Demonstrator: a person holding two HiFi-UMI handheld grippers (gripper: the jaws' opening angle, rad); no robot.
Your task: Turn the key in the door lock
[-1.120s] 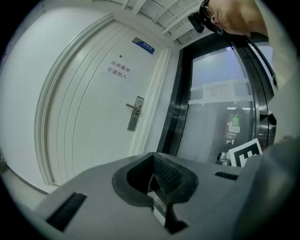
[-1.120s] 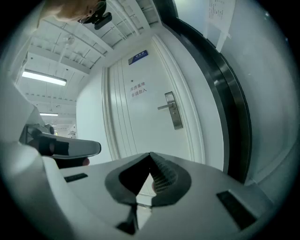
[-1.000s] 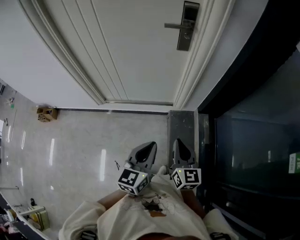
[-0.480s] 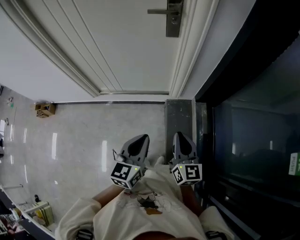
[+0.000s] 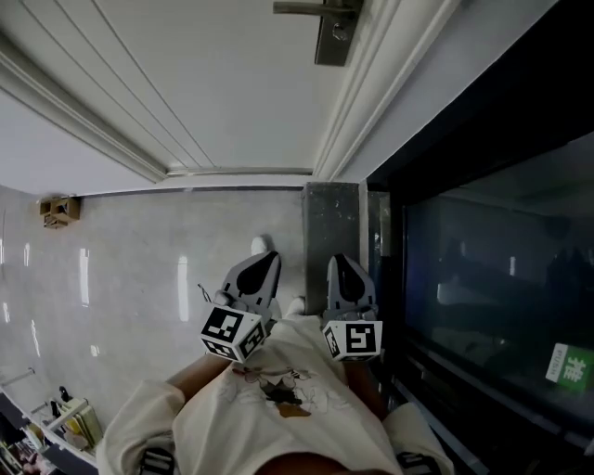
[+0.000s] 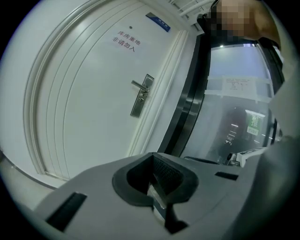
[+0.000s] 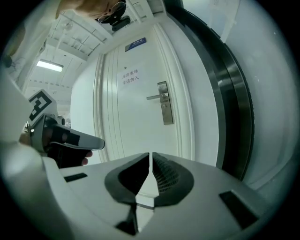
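Closest to us, the left gripper (image 5: 267,260) and the right gripper (image 5: 337,262) sit side by side just in front of our shirt (image 5: 278,408), both pointing toward the door (image 5: 232,83). The left gripper's jaws are pressed together with nothing in them. The right gripper's jaws are just starting to open, with only a thin slit between them and nothing in it. Past them is glossy floor (image 5: 139,278), with dark glass (image 5: 483,260) on the right. The lock plate (image 5: 331,42) sits near the door's right edge under the lever handle (image 5: 302,7), well apart from both grippers. We cannot make out a key in it.
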